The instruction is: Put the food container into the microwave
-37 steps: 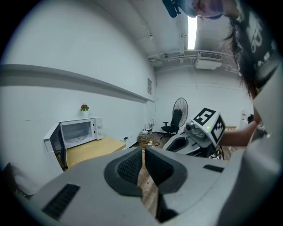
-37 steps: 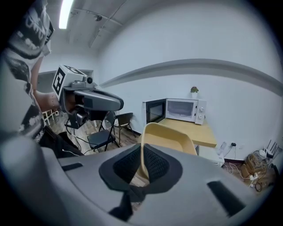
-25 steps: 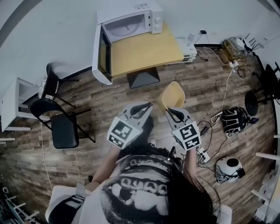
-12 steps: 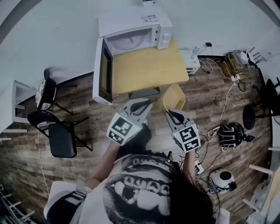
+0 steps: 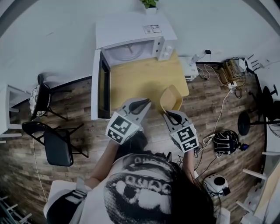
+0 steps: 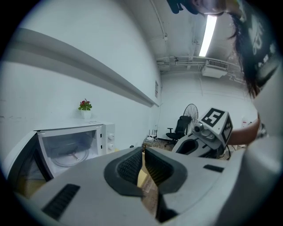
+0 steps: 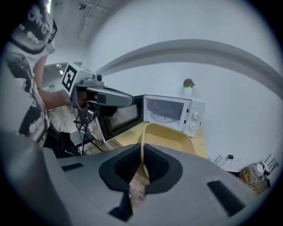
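Note:
The yellow food container (image 5: 171, 98) hangs over the near right corner of the wooden table (image 5: 140, 81), tilted, its rim pinched by my right gripper (image 5: 172, 114), which is shut on it. In the right gripper view the container (image 7: 170, 140) reaches out ahead of the right gripper (image 7: 142, 149) toward the white microwave (image 7: 171, 114). The microwave (image 5: 131, 41) stands at the table's back, its door (image 5: 99, 85) swung open to the left and its turntable showing. My left gripper (image 5: 141, 105) hovers at the table's front edge, shut and empty; its own view shows the left gripper (image 6: 143, 152) beside the microwave (image 6: 73, 145).
A small potted plant (image 5: 150, 3) sits on top of the microwave. Black folding chairs (image 5: 54, 140) stand to the left on the wood floor. Cables, a power strip and bags (image 5: 225, 140) lie on the floor to the right. A white wall is behind the table.
Both grippers and the container have come closer to the table and microwave. The container now hangs over the table's near corner instead of over the floor.

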`<state>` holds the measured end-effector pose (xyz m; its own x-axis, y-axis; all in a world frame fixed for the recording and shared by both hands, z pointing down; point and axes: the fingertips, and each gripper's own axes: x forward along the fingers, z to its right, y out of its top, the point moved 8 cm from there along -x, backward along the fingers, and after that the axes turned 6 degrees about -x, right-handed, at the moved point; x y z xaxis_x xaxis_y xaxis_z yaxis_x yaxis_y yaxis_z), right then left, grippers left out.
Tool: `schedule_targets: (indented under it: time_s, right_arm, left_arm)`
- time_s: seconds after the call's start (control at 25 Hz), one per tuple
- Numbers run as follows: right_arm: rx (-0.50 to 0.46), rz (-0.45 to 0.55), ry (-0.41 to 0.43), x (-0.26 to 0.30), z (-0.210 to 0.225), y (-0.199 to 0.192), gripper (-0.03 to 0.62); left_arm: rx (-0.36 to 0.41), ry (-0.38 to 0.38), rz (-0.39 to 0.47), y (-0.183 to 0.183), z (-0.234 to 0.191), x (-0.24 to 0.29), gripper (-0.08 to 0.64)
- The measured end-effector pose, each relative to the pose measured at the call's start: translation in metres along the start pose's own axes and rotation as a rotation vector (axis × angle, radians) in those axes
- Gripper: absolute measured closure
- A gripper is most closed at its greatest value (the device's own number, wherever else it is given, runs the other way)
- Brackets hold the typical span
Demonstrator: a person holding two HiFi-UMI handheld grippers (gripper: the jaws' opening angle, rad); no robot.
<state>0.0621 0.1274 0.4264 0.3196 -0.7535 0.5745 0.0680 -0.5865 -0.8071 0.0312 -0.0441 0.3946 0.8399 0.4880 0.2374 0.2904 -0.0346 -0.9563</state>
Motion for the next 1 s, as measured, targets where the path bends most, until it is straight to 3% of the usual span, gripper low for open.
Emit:
schedule_targets:
  time_s: [0.56, 0.8, 1.0]
  right_arm:
    - [-0.032, -0.027, 0.056, 0.051, 0.028, 0.022, 0.566]
    - [-0.079, -0.029, 0.138, 0.071, 0.029, 0.027, 0.566]
    - [-0.138, -0.020, 0.240, 0.094, 0.040, 0.035, 0.566]
  left_arm:
    - [-0.043, 0.045, -0.002, 0.004, -0.053, 0.009, 0.545]
    - [-0.073, 0.111, 0.003, -0.003, -0.057, -0.001, 0.545]
    - [-0.112, 0.216, 0.011, -0.011, -0.064, -0.006, 0.545]
